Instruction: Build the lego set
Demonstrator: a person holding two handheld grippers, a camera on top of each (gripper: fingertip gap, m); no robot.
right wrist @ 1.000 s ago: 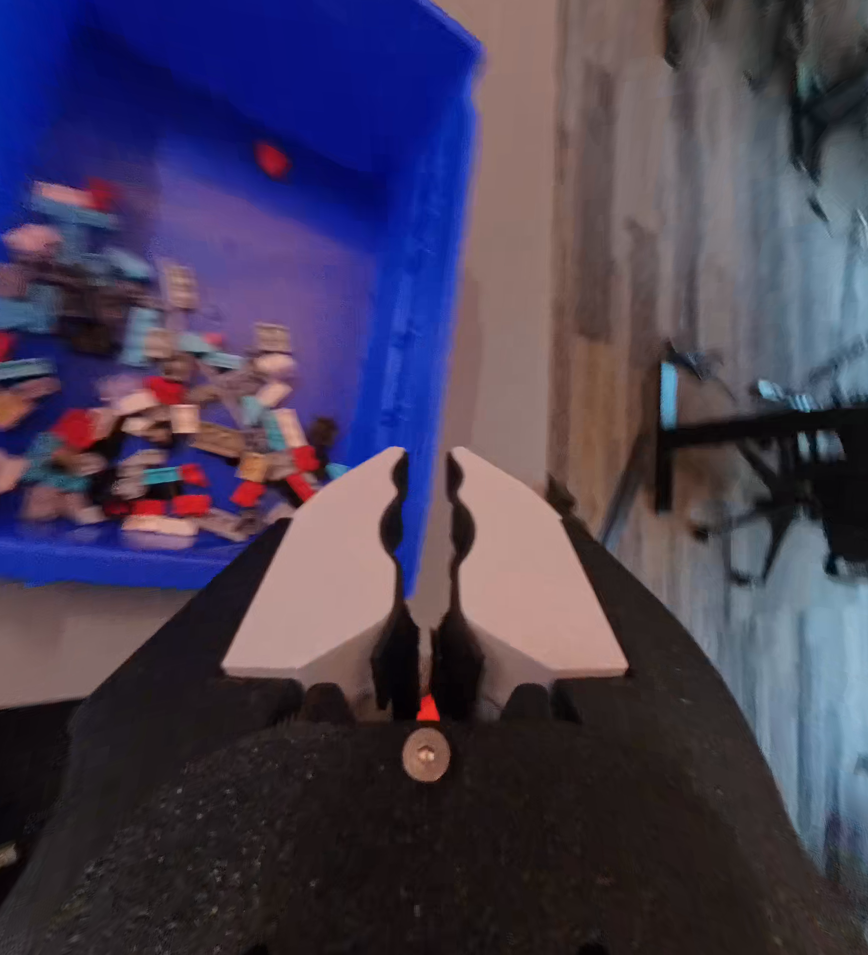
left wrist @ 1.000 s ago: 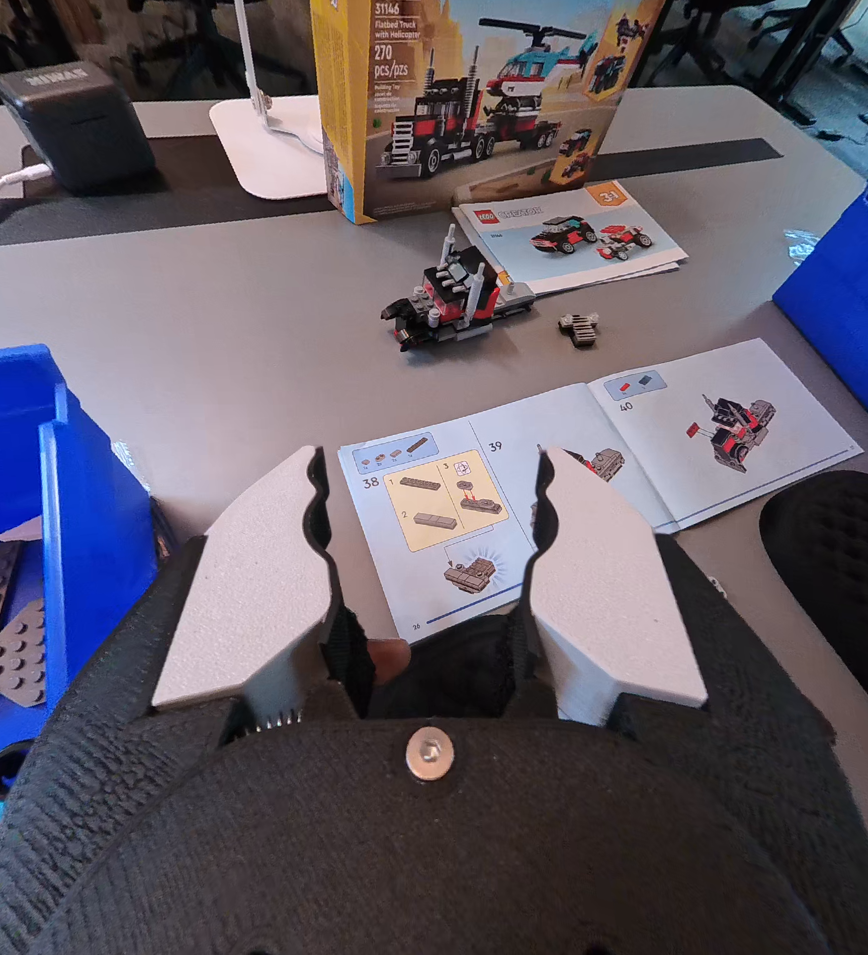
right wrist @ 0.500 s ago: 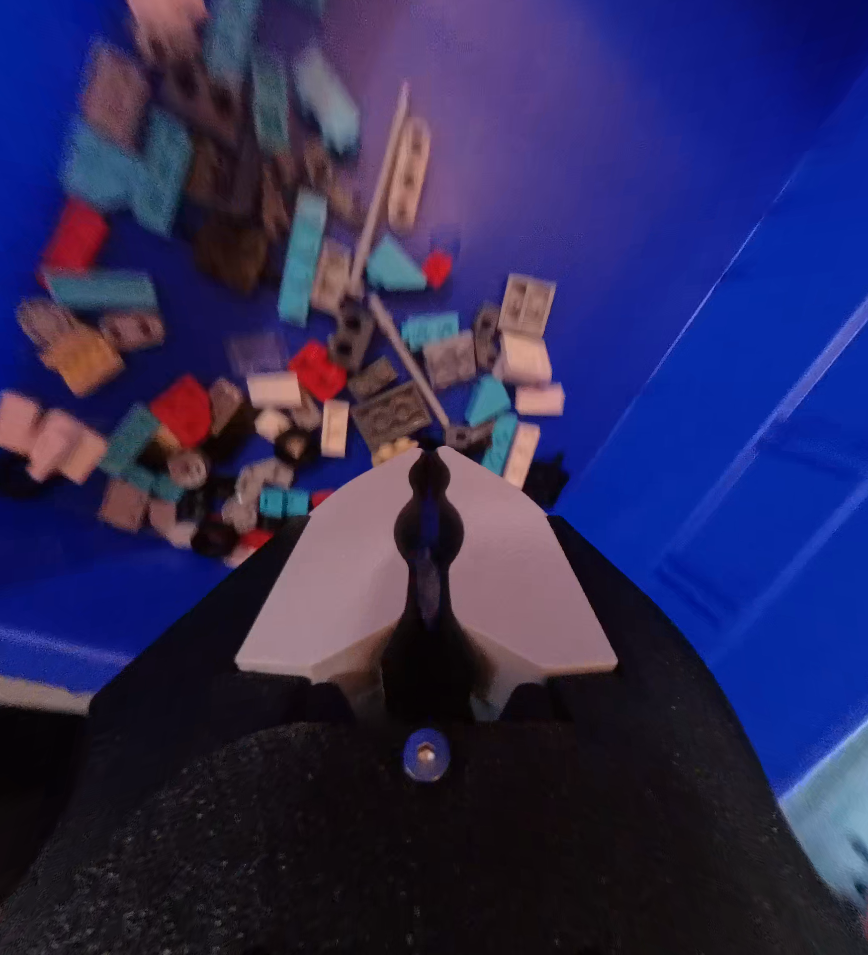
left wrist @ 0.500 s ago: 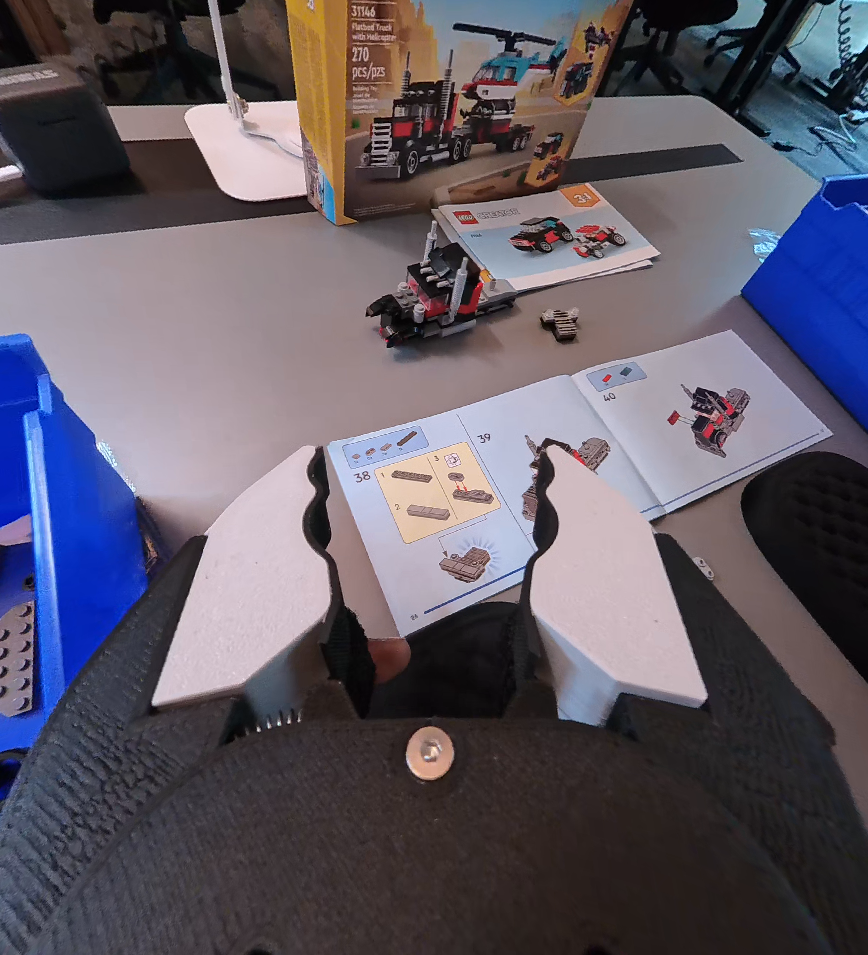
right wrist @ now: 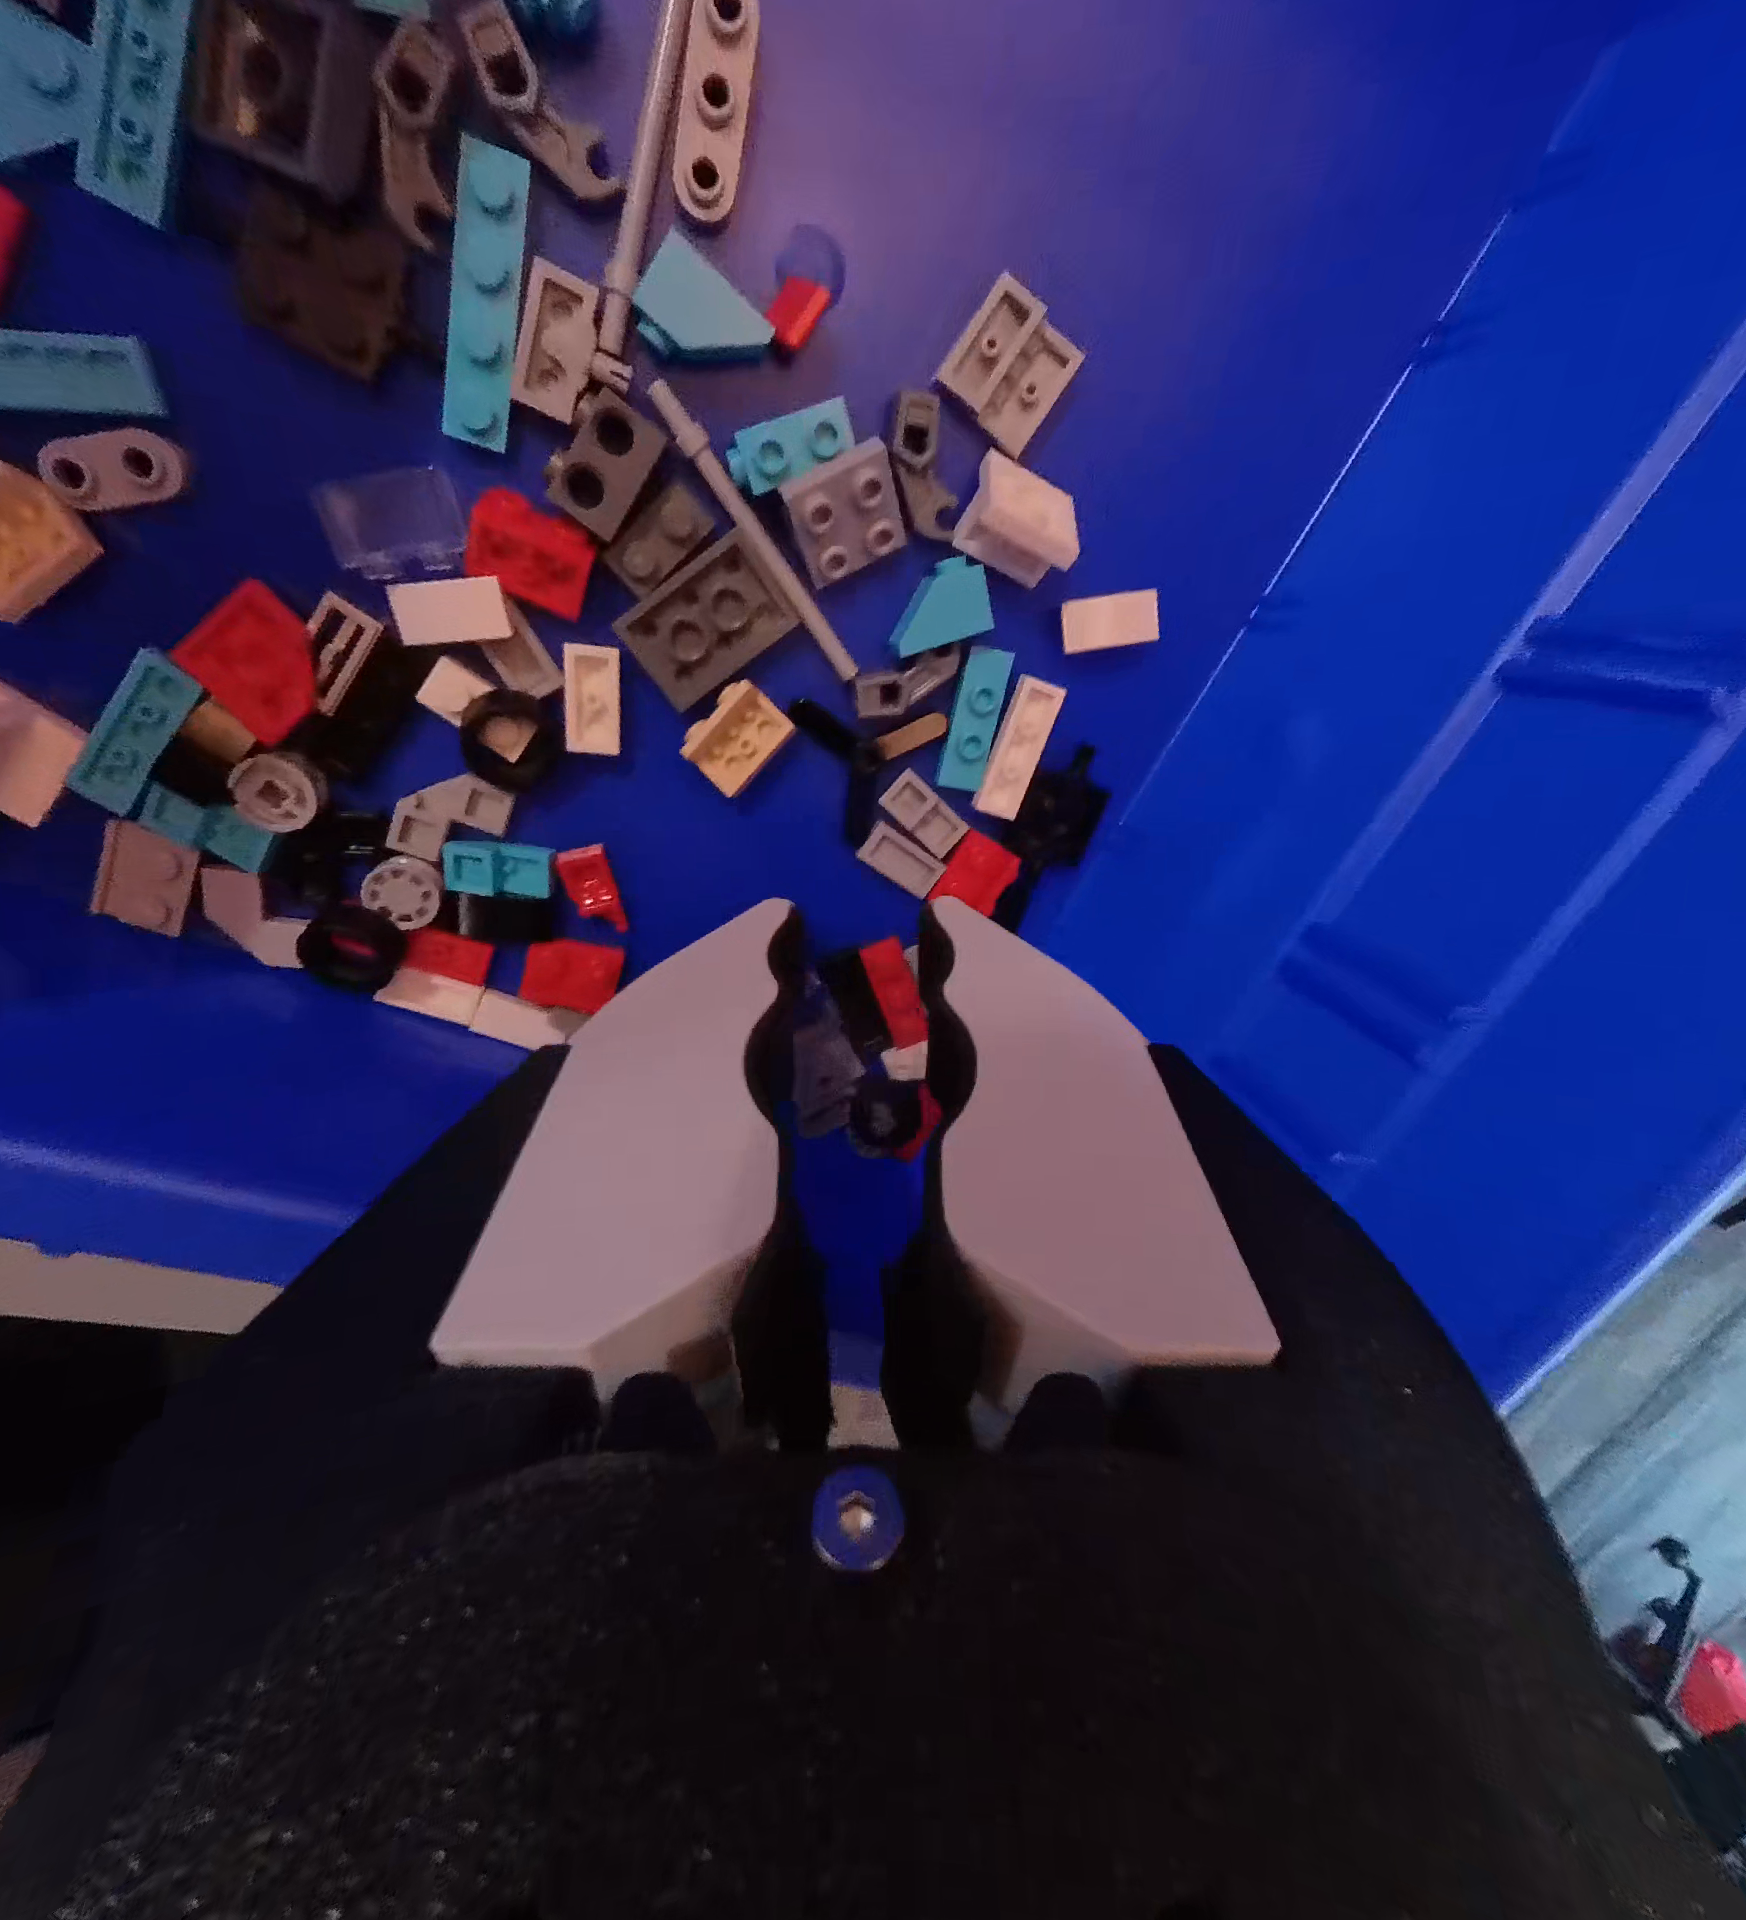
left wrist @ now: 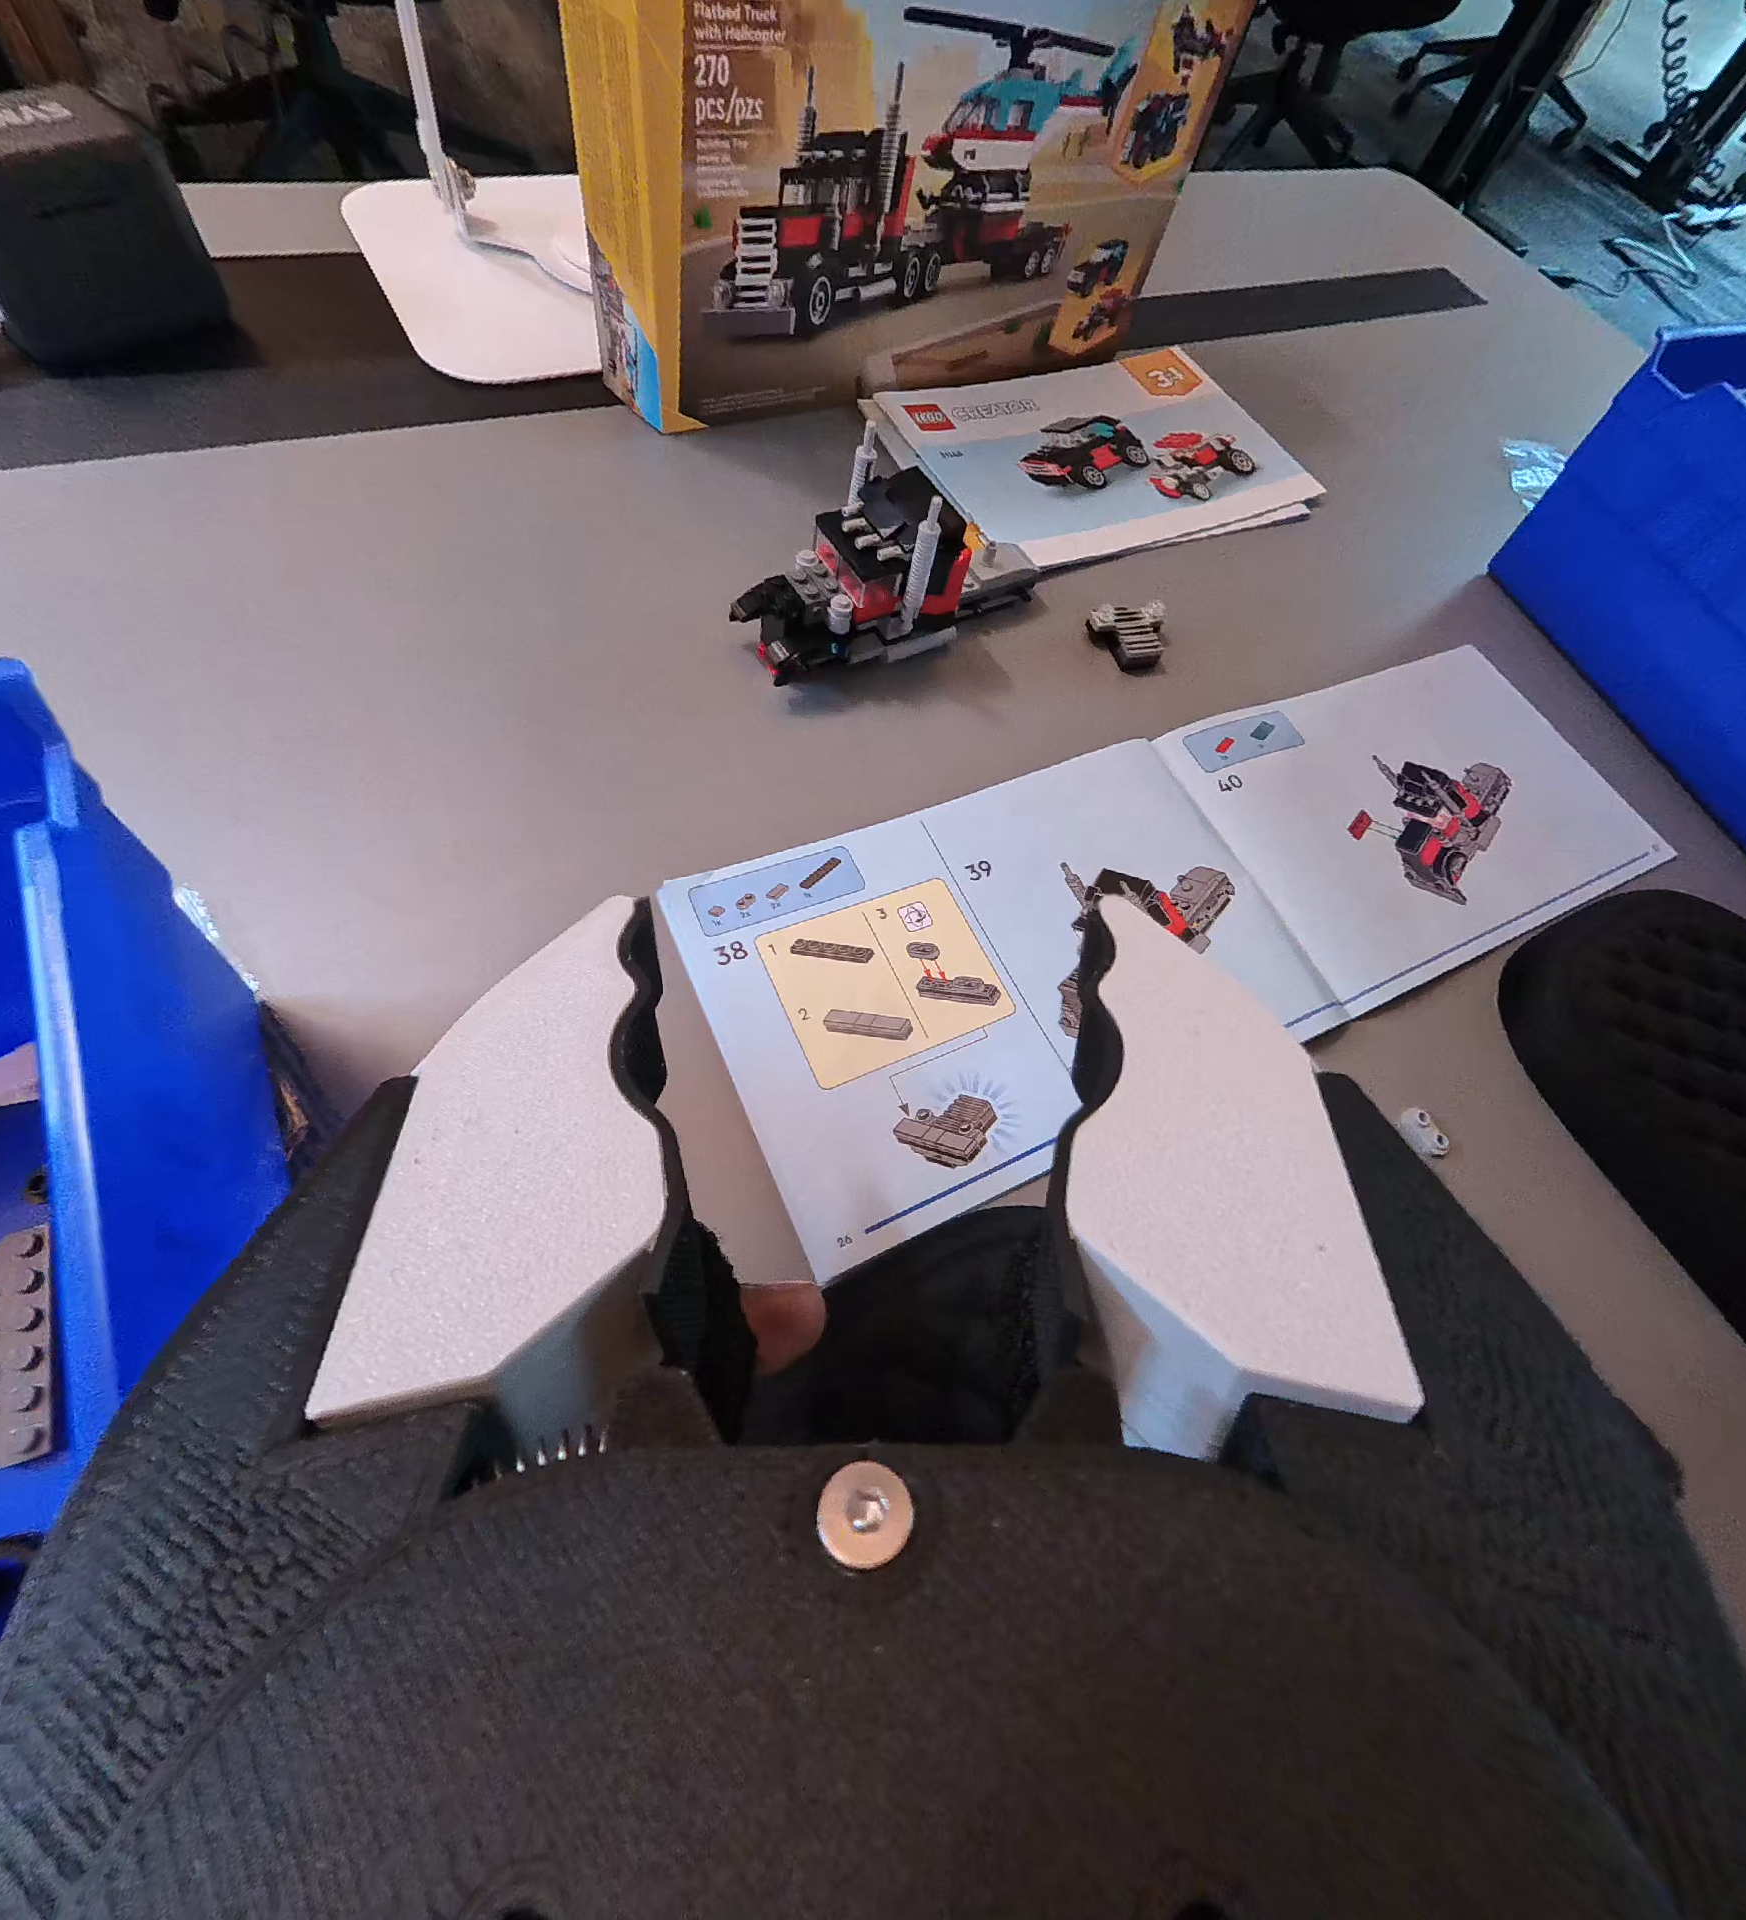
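Observation:
My left gripper is open and empty, held above the open instruction booklet on the grey table. A part-built black and red truck stands beyond it, with a small grey sub-assembly to its right. My right gripper points down into a blue bin of loose bricks. Its jaws stand a little apart, just above a few red and black pieces on the bin floor near the wall. I cannot see it gripping any of them.
The set's box and a closed booklet are at the back. Blue bins sit left and right. A black padded object is at the right edge, a tiny white piece beside it. The left gripper's tips are roughly 55 centimetres from the right gripper's. To the small grey sub-assembly: left tips about 25 centimetres, right tips about 40 centimetres.
My right gripper swung from beside the bin down into it, closed on the way, and now has its jaws slightly apart near the bricks. The left gripper stayed open and drifted only slightly.

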